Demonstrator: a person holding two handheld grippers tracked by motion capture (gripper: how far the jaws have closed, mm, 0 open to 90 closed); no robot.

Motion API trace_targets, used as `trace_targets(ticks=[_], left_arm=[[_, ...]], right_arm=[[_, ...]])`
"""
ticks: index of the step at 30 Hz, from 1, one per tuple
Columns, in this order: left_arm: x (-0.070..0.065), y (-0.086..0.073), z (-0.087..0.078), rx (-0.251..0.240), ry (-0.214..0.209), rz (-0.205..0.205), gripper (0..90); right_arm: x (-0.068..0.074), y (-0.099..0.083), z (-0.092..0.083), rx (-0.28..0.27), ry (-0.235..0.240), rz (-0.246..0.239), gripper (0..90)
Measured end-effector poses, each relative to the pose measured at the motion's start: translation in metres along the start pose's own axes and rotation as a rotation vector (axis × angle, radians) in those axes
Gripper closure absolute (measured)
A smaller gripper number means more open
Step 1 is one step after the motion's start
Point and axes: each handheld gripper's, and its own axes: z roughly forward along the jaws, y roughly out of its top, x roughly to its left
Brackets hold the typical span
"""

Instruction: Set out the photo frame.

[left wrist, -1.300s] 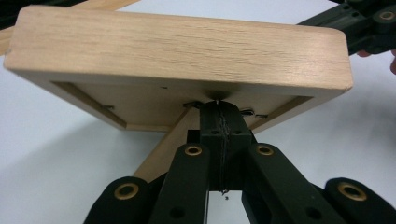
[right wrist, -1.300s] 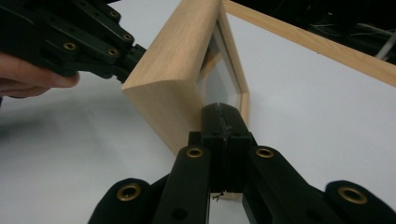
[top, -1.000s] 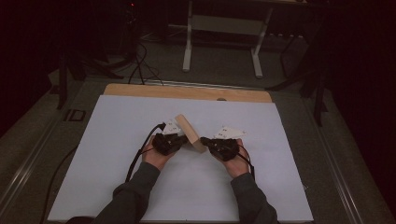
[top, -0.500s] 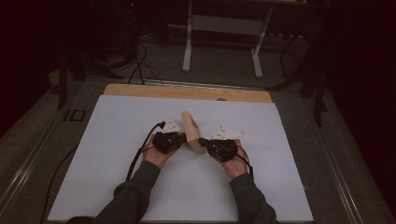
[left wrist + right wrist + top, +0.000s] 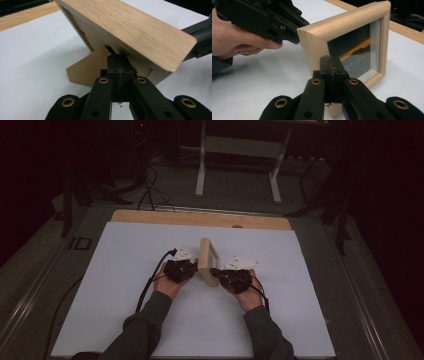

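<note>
A light wooden picture frame (image 5: 207,262) stands on edge in the middle of the white tabletop, between my two grippers. My left gripper (image 5: 192,269) is shut, and its tips (image 5: 117,58) touch the frame's back (image 5: 130,30) where the cardboard stand (image 5: 87,67) folds out. My right gripper (image 5: 215,271) is also shut. Its tips (image 5: 332,61) rest against the near lower edge of the frame's glazed front (image 5: 344,27). In the right gripper view the left gripper (image 5: 297,38) and its hand press on the frame's far corner.
A white sheet (image 5: 125,285) covers the table, with a wooden strip (image 5: 200,219) along its far edge. A black cable (image 5: 150,282) trails from the left gripper. Beyond the table stand a white desk's legs (image 5: 202,165) on dark floor.
The frame, slanted between the grippers a second ago, has come more upright and turned edge-on to the high view. Both hands have stayed in place.
</note>
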Motion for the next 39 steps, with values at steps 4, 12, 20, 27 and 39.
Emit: trace_targets(ticks=[4, 12, 20, 27, 39], left_arm=[[0.001, 0.0, 0.0, 0.001, -0.002, -0.002, 89.9], [0.001, 0.0, -0.001, 0.0, 0.011, 0.004, 87.7], [0.005, 0.0, -0.01, -0.014, 0.037, -0.017, 79.0], [0.006, -0.003, -0.016, -0.013, 0.04, -0.025, 77.8], [-0.001, -0.016, -0.051, -0.027, 0.033, -0.074, 54.8]], right_arm=[[0.001, 0.001, 0.001, -0.001, 0.0, 0.0, 89.9], [0.0, 0.001, 0.001, 0.001, 0.0, -0.009, 88.5], [-0.003, 0.001, -0.001, 0.006, -0.017, -0.006, 86.3], [-0.003, 0.001, -0.001, 0.006, -0.018, -0.009, 86.0], [-0.014, -0.002, -0.005, 0.065, -0.066, 0.0, 82.3]])
